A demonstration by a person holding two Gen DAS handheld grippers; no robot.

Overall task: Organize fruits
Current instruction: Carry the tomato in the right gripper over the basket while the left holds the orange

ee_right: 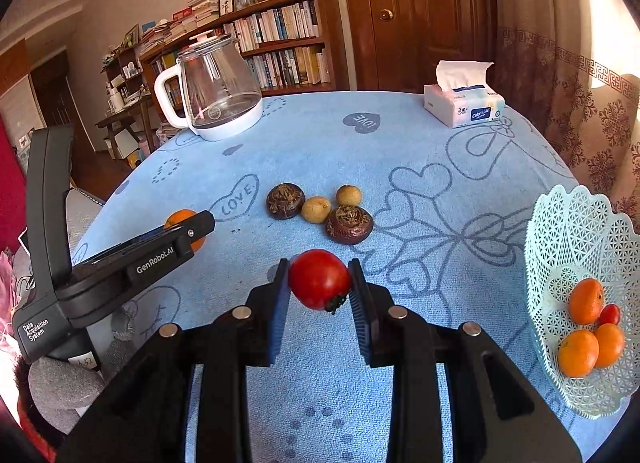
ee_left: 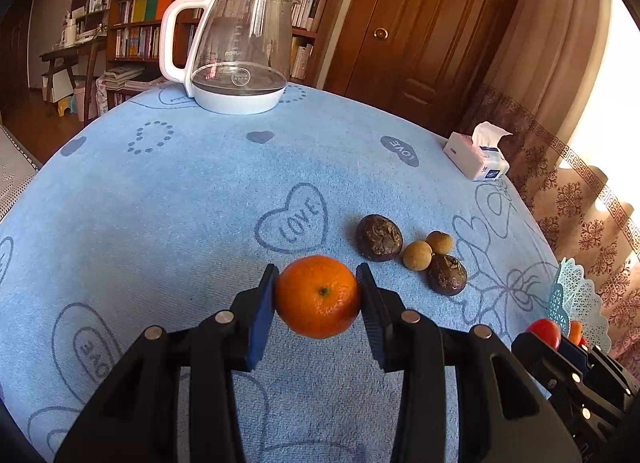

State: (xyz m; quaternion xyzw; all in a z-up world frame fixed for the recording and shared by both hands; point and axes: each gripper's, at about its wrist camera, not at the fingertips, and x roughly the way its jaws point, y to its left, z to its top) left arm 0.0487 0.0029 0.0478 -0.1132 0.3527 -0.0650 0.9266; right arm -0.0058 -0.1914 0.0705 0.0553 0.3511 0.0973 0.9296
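Midway through sorting: my left claw [ee_left: 318, 297] grips an orange [ee_left: 318, 295] at frame centre, stem scar facing the lens. My right claw [ee_right: 319, 283] clamps a tomato [ee_right: 319, 278], its stalk end tipped toward lower right. The basket [ee_right: 560, 223] at far right holds three oranges and a small tomato. Four brown fruits [ee_right: 320, 209] wait on the counter [ee_right: 400, 151], mid-frame.

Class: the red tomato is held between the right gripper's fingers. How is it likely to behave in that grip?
The tomato looks smooth and glossy, so it may slip. It is round, so it would probably roll if dropped. Its skin seems thin; squeezing harder could bruise it.
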